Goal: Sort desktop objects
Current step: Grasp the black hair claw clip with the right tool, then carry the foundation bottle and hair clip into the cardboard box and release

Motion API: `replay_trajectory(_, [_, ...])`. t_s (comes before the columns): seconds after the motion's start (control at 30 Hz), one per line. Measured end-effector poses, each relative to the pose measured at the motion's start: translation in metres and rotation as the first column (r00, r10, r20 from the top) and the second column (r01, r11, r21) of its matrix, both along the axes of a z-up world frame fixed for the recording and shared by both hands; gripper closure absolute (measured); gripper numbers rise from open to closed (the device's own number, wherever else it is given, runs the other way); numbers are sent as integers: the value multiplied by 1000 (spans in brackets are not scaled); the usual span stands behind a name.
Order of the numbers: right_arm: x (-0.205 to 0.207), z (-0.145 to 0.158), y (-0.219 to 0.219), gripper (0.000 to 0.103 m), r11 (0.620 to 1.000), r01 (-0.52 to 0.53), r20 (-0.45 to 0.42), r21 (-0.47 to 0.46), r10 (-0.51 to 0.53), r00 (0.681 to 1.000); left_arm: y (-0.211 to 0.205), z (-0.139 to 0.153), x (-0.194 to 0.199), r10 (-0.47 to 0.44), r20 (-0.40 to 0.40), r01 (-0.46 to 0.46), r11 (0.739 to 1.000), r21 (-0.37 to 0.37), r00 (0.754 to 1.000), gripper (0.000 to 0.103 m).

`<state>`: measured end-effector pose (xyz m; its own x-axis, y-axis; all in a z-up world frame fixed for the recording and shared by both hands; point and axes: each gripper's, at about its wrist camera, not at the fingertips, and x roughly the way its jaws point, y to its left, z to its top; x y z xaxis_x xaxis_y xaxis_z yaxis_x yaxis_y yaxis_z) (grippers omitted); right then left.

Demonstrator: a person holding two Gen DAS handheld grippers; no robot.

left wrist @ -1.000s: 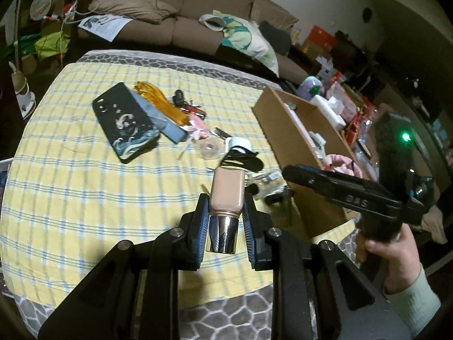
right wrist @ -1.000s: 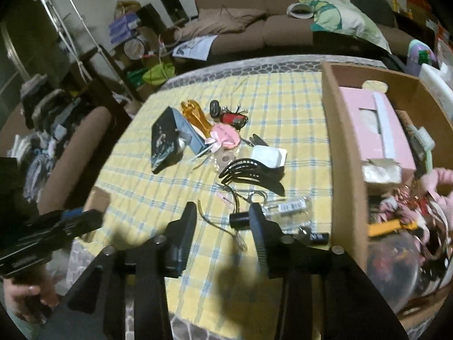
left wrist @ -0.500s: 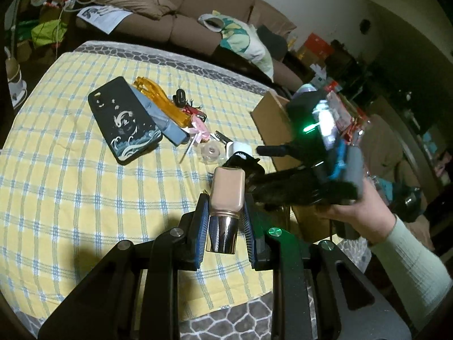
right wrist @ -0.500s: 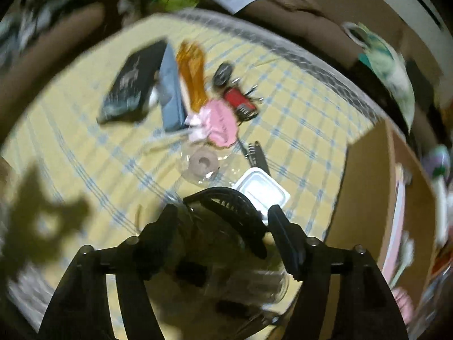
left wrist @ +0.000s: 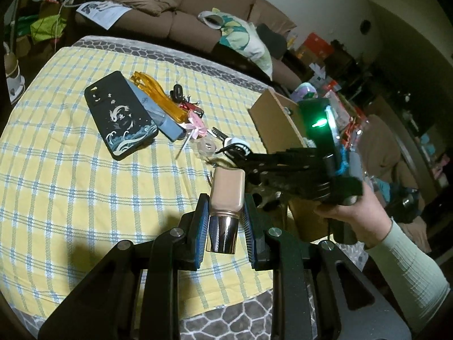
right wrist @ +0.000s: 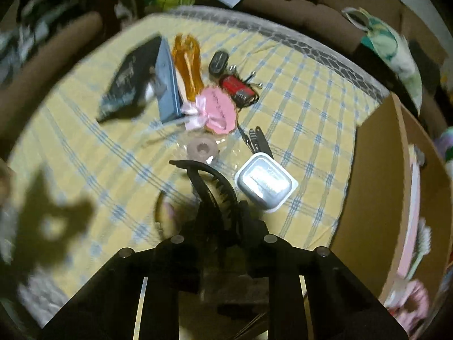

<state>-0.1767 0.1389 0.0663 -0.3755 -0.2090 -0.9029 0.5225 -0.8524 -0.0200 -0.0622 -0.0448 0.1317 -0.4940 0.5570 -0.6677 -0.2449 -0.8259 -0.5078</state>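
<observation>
A table under a yellow checked cloth [left wrist: 70, 187] carries the clutter. Well ahead of the left tongs and off to their left lies a black phone case [left wrist: 120, 119], a blue-grey case [left wrist: 158, 113] against it, then an orange clip [left wrist: 158, 99]. Ahead of the right tongs lie a pink tag [right wrist: 218, 109], a tape roll [right wrist: 202, 150] and a white tub [right wrist: 266, 184]; a cardboard box [right wrist: 371, 175] stands to their right.

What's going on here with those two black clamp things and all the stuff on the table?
A person is sorting clutter on a yellow checked tablecloth with a handheld gripper in each hand. The left gripper holds a beige makeup bottle by its shiny cap. The right gripper is closing its jaws on a black hair claw clip. A phone case, keys and other bits lie on the cloth; a partly filled cardboard box stands beside them.
</observation>
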Motion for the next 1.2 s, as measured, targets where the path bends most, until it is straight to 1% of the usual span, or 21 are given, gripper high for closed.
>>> replay_trajectory(0.1, [8, 22, 20, 83, 986, 62, 22, -153, -60, 998, 4, 3, 3, 1, -18, -1, 1000, -3, 1000, 81])
replay_trajectory(0.17, [18, 34, 28, 83, 972, 97, 30, -214, -93, 995, 11, 4, 3, -3, -13, 3, 1000, -8, 1000, 81])
replay_trajectory(0.23, [25, 51, 47, 83, 943, 154, 54, -295, -144, 988, 24, 8, 3, -23, -12, 23, 1000, -6, 1000, 81])
replay_trajectory(0.3, [31, 68, 72, 83, 906, 206, 68, -370, -194, 979, 37, 14, 4, -45, -25, 45, 999, -13, 999, 81])
replay_trajectory(0.37, [36, 86, 97, 83, 882, 234, 58, -408, -231, 971, 58, 23, 4, -70, -36, 70, 998, 6, 997, 81])
replay_trajectory(0.43, [44, 102, 115, 83, 876, 243, 33, -417, -252, 967, 81, 34, 3, -100, -43, 101, 994, 31, 994, 81])
replay_trajectory(0.57, [58, 127, 164, 83, 850, 282, 3, -445, -313, 950, 146, 60, 0, -190, -78, 193, 981, 24, 979, 81])
replay_trajectory(0.67, [67, 136, 198, 83, 841, 315, -12, -440, -356, 934, 197, 69, -5, -240, -70, 243, 970, 27, 968, 81])
replay_trajectory(0.77, [74, 135, 231, 83, 822, 351, -3, -449, -394, 919, 239, 67, -10, -265, -50, 266, 964, 18, 963, 81])
replay_trajectory(0.83, [80, 129, 250, 83, 809, 378, 10, -450, -418, 908, 258, 60, -12, -271, -39, 271, 963, 2, 962, 81])
replay_trajectory(0.93, [86, 116, 276, 83, 789, 414, 43, -453, -445, 895, 288, 40, -17, -274, -6, 274, 961, -46, 962, 81])
replay_trajectory(1.07, [92, 96, 300, 82, 778, 449, 85, -439, -461, 883, 307, 18, -26, -269, 33, 271, 960, -72, 963, 81])
replay_trajectory(1.2, [95, 74, 318, 82, 769, 483, 122, -419, -479, 869, 318, 4, -38, -262, 50, 266, 958, -109, 964, 81])
